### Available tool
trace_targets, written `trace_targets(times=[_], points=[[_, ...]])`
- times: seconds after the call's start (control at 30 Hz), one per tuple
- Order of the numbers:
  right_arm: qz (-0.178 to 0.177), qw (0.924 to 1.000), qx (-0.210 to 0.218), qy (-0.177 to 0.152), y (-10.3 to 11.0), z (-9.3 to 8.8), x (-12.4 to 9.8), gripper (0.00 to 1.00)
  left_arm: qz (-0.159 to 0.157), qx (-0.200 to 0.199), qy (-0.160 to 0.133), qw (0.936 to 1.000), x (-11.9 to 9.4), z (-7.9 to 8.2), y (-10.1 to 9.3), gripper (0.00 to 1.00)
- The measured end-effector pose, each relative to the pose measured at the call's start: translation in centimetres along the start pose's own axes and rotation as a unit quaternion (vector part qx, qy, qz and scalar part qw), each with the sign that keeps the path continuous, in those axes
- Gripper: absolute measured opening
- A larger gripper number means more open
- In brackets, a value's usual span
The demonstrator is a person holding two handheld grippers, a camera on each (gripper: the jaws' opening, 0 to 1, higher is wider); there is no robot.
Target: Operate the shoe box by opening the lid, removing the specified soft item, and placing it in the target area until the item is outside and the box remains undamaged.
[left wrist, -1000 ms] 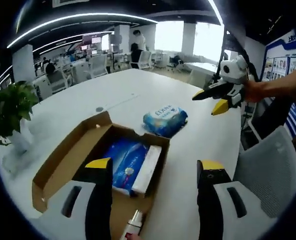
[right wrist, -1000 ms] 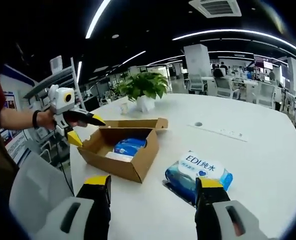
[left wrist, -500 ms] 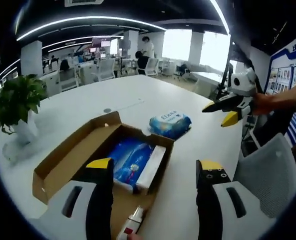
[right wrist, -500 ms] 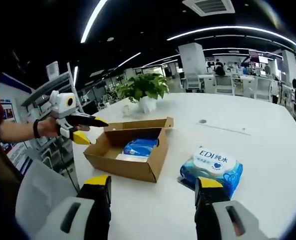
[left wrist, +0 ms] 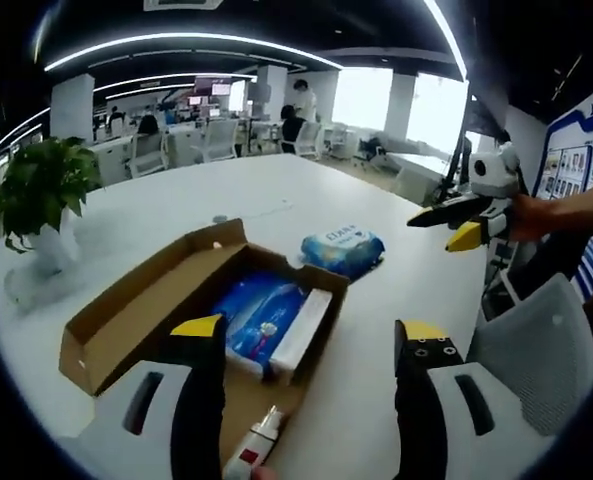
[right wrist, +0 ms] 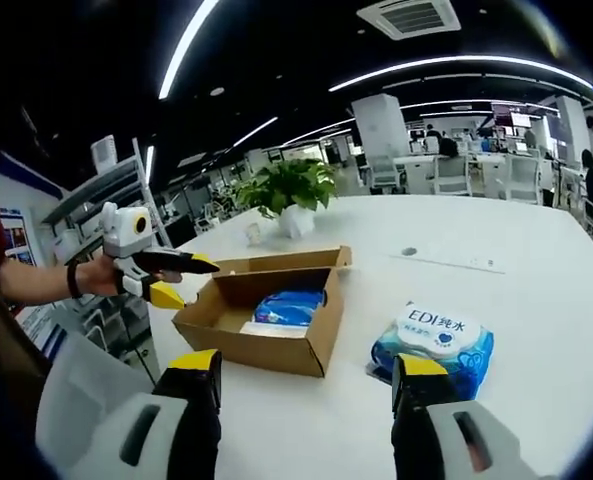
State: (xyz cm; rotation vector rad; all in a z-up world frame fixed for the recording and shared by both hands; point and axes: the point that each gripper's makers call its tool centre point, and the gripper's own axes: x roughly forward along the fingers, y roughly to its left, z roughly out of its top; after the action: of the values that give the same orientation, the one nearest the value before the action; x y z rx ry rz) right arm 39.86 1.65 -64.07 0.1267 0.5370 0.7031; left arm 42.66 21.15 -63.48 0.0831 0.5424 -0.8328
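We see a white bench [left wrist: 396,290] with an open cardboard box [left wrist: 126,310] on it, its lid folded back on the side toward a potted plant [left wrist: 36,200]. Inside the box lie a blue soft pack [left wrist: 256,315] and a white carton [left wrist: 301,335] just beside it. A small white bottle with a red label [left wrist: 251,450] rests at the box's near end in the left gripper view.

The task's thing, a blue wipes pack [right wrist: 434,342], lies flat on the bench outside the box, near its side and apart from it.

The left hand-held gripper [left wrist: 306,335] hangs over the near end of the box, its jaws spread wide and holding nothing. In the right gripper view we see it from the side [right wrist: 181,278], held by a hand [right wrist: 96,275] next to the box's far corner.

The right hand-held gripper [right wrist: 306,365] hovers above the bench, jaws spread apart and empty, the wipes pack just past its right jaw. A grey chair [left wrist: 536,340] stands at the bench edge.
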Motion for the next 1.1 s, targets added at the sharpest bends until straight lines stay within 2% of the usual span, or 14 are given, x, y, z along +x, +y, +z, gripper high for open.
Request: trace_targets(times=[0.47, 0.83, 1.1], points=[[0.024, 0.9989, -0.026, 0.031, 2.0, -0.9, 1.2, 0.68, 0.023, -0.029, -0.013, 0.9992, -2.9, -1.3, 1.1, 0.68], [0.032, 0.9967, -0.057, 0.049, 2.6, -0.1, 2.3, 0.67, 0.041, -0.033, -0.018, 0.9985, -4.7, -2.1, 1.7, 0.68], [0.053, 0.9914, -0.096, 0.072, 3.7, 0.5, 4.5, 0.67, 0.053, -0.042, -0.021, 0.9975, -6.0, -2.5, 1.7, 0.68]])
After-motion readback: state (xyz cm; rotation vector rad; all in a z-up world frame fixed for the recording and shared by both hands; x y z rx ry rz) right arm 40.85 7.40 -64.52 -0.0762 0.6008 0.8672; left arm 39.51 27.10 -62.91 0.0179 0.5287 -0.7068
